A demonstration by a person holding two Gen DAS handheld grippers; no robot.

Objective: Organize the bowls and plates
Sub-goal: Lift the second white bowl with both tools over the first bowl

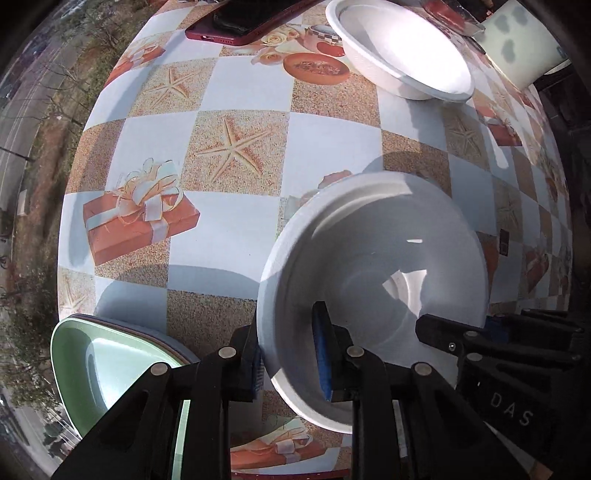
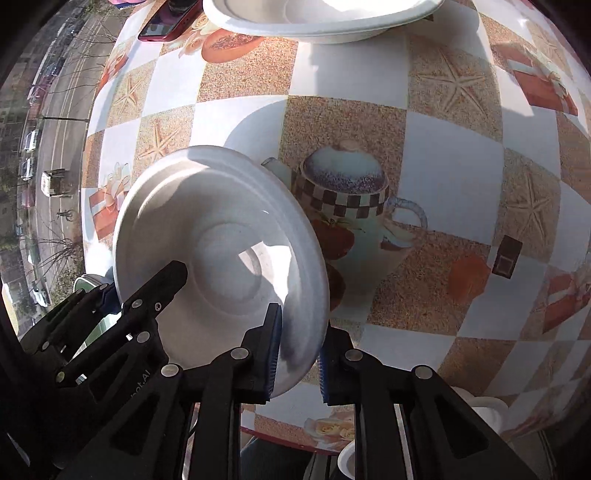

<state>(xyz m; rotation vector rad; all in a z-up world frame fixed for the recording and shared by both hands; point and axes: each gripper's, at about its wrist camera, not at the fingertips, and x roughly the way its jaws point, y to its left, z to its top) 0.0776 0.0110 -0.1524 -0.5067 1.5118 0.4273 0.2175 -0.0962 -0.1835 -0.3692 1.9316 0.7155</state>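
Observation:
A white paper bowl (image 1: 373, 280) is held tilted above the patterned table, gripped from both sides. My left gripper (image 1: 291, 354) is shut on its left rim, one blue pad inside the bowl and one outside. My right gripper (image 2: 297, 354) is shut on its right rim; the same bowl (image 2: 218, 258) fills the left of the right wrist view. A second white bowl (image 1: 402, 51) stands at the far side of the table, also seen in the right wrist view (image 2: 325, 18). A pale green plate (image 1: 92, 369) on a small stack lies at the near left.
A dark red phone (image 1: 243, 22) lies at the far left edge of the table (image 1: 236, 96). A pale container (image 1: 521, 48) stands at the far right. Small white cups (image 2: 484, 410) sit below the table's near right edge. The street lies far below on the left.

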